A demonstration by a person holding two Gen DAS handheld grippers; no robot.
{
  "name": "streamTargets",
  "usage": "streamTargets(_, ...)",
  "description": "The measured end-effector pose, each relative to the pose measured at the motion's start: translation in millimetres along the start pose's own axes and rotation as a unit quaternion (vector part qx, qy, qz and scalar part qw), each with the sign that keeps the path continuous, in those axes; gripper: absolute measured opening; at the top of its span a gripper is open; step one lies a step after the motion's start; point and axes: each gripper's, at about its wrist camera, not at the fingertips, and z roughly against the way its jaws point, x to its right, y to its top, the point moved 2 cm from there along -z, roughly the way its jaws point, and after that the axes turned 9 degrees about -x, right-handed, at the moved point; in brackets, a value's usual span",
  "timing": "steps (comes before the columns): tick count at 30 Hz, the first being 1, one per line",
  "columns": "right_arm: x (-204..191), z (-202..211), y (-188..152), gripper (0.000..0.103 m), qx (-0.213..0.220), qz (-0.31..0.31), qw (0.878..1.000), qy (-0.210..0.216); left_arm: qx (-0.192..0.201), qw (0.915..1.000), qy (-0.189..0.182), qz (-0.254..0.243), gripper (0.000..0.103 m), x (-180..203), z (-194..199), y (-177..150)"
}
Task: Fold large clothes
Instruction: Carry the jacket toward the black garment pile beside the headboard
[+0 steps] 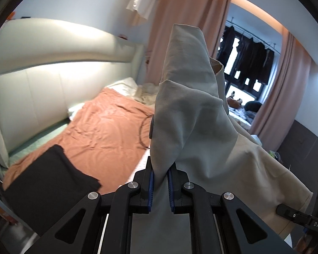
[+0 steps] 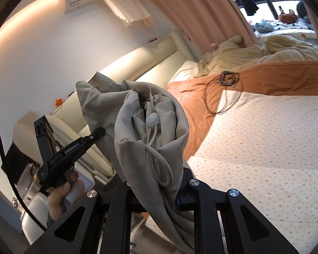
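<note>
A large grey-beige garment [image 1: 193, 114] hangs in the air between both grippers, above the bed. My left gripper [image 1: 160, 182] is shut on a bunched fold of it, the cloth rising in a peak ahead of the blue pads [image 1: 151, 190]. My right gripper [image 2: 159, 190] is shut on another bunched part of the garment [image 2: 142, 127], where an elastic drawcord with a round toggle [image 2: 152, 119] shows. The left gripper also shows in the right wrist view [image 2: 95, 134], gripping the cloth's far side. The right gripper's finger shows in the left wrist view [image 1: 286, 210] at the hem.
An orange sheet [image 1: 99, 131] covers the bed, with a folded black garment [image 1: 48, 182] at its near corner. A dotted white mattress cover [image 2: 265, 148], a black cable [image 2: 224, 89] and a cream duvet [image 2: 254, 53] lie on the bed. Padded headboard [image 1: 53, 63] and pink curtains [image 1: 159, 31] stand behind.
</note>
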Motion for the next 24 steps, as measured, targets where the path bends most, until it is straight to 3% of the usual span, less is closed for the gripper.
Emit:
streamTargets(13, -137.1, -137.2, 4.9, 0.017, -0.081, 0.081, 0.99, 0.08, 0.04, 0.9931, 0.081, 0.074, 0.011, -143.9, 64.8, 16.3)
streamTargets(24, -236.9, -230.0, -18.6, 0.017, -0.147, 0.12, 0.968, 0.164, 0.069, 0.9759, 0.172, 0.116, 0.011, -246.9, 111.3, 42.0)
